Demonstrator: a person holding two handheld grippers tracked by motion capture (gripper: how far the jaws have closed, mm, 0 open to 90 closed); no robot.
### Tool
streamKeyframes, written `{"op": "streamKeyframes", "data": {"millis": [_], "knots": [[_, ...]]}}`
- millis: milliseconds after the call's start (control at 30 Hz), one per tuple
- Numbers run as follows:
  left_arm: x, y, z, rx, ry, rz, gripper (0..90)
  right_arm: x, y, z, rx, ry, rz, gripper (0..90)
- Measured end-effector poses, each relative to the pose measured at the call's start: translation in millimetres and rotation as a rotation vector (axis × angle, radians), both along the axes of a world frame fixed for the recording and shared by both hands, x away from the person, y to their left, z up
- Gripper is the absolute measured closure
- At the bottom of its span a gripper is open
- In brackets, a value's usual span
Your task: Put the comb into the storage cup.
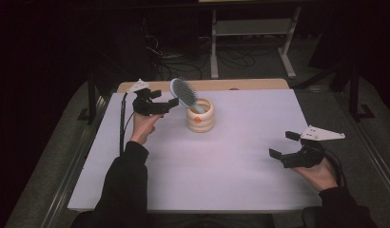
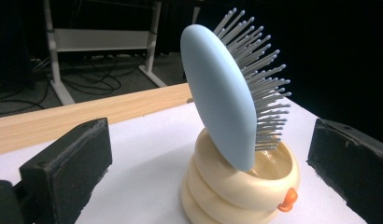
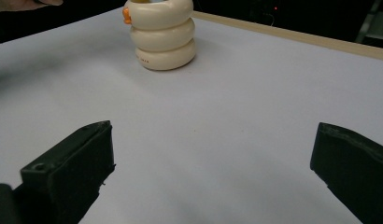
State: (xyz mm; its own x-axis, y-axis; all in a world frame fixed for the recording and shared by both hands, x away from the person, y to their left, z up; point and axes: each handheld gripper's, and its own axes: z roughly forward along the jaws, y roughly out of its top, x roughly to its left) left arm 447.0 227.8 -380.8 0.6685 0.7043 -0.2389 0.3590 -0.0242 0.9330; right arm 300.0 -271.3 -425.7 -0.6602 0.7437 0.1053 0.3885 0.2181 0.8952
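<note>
The hairbrush (image 2: 227,98) stands handle-down in the cream ringed holder (image 2: 236,186), its pale blue head leaning out over the rim, bristles facing away from the left claw (image 1: 167,100). The holder sits toward the far side of the white tabletop (image 1: 221,166). The left claw is spread wide just beside the brush head, pads clear of it, nothing between them. The right claw (image 1: 283,145) is likewise spread and empty, resting well apart near the right edge of the tabletop. Assessment: placement of the brush appears complete and the release step is in hand. The next move calls for backing the left claw away without brushing the tilted head, which could tip out.
</note>
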Motion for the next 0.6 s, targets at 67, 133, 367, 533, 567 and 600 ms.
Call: {"op": "streamKeyframes", "data": {"millis": [67, 133, 367, 533, 567, 600], "knots": [[-3.6, 3.2, 1.8, 0.005, -0.027, 0.010, 0.0, 0.0, 0.1, -0.1, -0.001, 0.001, -0.001, 0.0], [-6.0, 6.5, 3.7, 0.005, -0.040, 0.007, 0.0, -0.2, 0.1, -0.2, -0.002, -0.001, 0.000, 0.0], [-12.8, 16.0, 8.7, 0.028, -0.054, 0.007, 0.0, -0.4, 0.0, -0.6, -0.001, 0.000, 0.002, 0.0], [-20.1, 25.1, 11.1, 0.044, -0.069, 0.002, 0.0, -0.8, -0.5, -0.9, 0.004, 0.000, 0.001, 0.0], [-20.1, 25.1, 11.1, 0.044, -0.069, 0.002, 0.0, -0.8, -0.4, -1.0, 0.004, 0.001, 0.001, 0.0], [-22.8, 27.8, 11.2, 0.045, -0.074, -0.005, 0.0, -0.8, -0.4, -1.0, 0.002, 0.001, 0.000, 0.0]]}}
